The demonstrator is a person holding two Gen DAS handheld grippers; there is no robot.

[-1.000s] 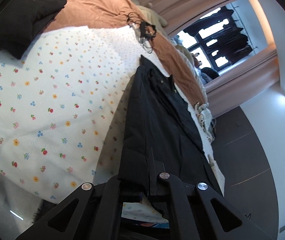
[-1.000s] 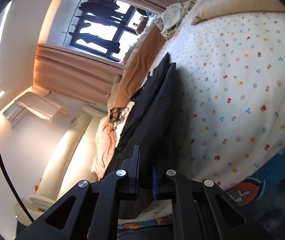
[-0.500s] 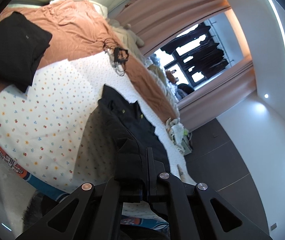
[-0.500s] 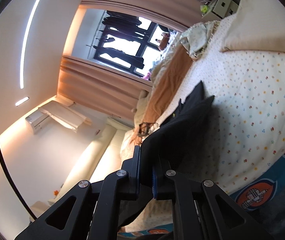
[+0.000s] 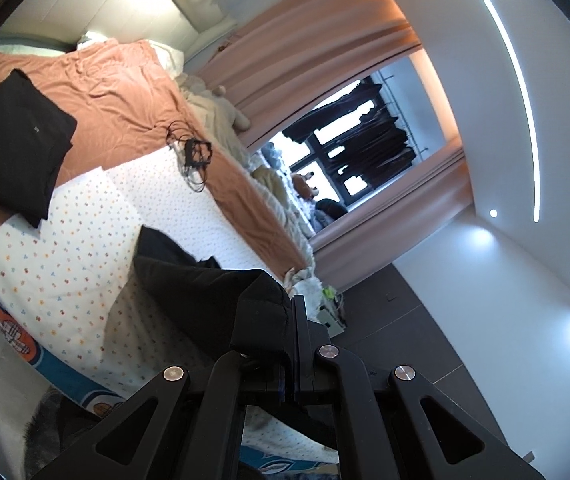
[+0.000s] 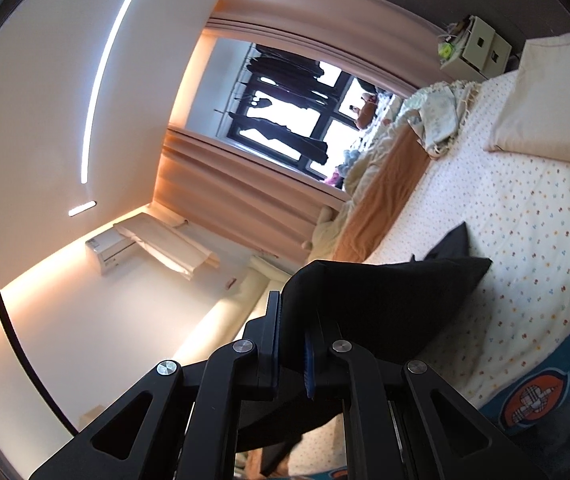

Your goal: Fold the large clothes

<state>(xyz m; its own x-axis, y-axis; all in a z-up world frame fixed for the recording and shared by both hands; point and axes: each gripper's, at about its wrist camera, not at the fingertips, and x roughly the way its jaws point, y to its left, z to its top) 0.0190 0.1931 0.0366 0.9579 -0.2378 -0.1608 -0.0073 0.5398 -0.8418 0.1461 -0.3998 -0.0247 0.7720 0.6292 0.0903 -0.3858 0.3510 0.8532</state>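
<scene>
Now both grippers clamped on one black garment [image 5: 205,292]: left gripper [image 5: 291,320] pinched tight on a bunched edge, right gripper [image 6: 291,332] closed on a thicker fold of the same cloth [image 6: 385,296]. Garment lifted off the bed, hanging between the two and sagging above the flower-print sheet [image 5: 77,248], far corner near the sheet. Folded black garment [image 5: 13,148] lying apart on the brown blanket [image 5: 125,96], beside a tangle of cables [image 5: 193,152]
</scene>
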